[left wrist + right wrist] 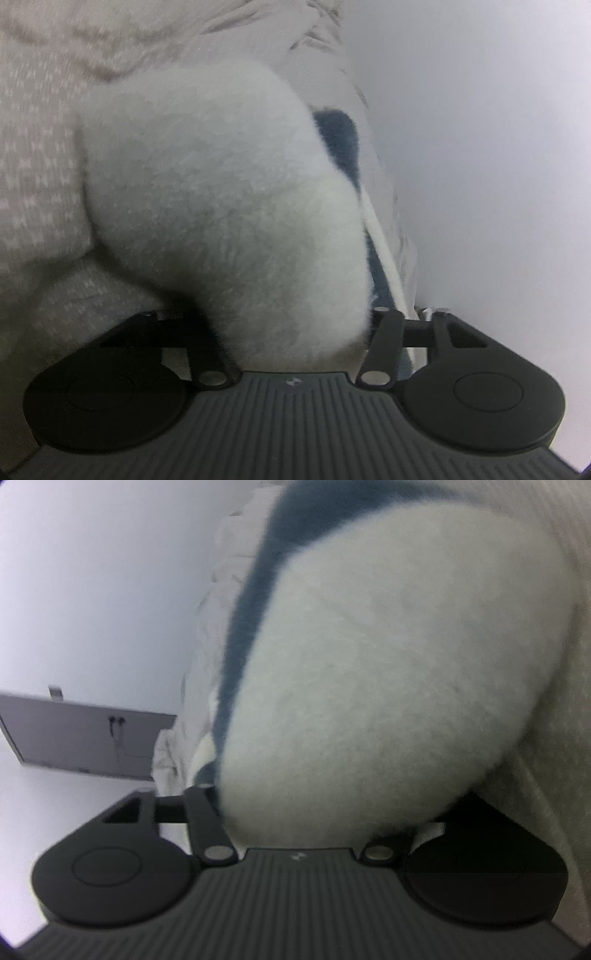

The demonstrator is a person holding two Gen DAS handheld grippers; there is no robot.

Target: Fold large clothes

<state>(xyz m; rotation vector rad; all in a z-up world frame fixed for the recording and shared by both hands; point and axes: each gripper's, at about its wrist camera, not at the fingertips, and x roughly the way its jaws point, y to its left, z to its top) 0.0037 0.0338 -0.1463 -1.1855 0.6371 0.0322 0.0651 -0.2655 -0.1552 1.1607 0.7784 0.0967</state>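
Two grippers: each holds one bunch of white fleece.
Left gripper [295, 325]: clamped on the fleece garment [221, 184]; fingertips buried in the pile.
Right gripper [321, 812]: clamped on the same garment [388, 664].
Garment position: bulging directly ahead of both cameras, close to the lens.
Garment detail: navy stripe [251, 602]; white drawstring [384, 251].
Backdrop: patterned beige fabric [37, 166], pale wall [498, 147].

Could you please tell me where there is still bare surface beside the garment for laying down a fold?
Bare white surface lies right of the fleece garment in the left view, and left of it up to the grey panel in the right view. Elsewhere, patterned beige fabric crowds against it.
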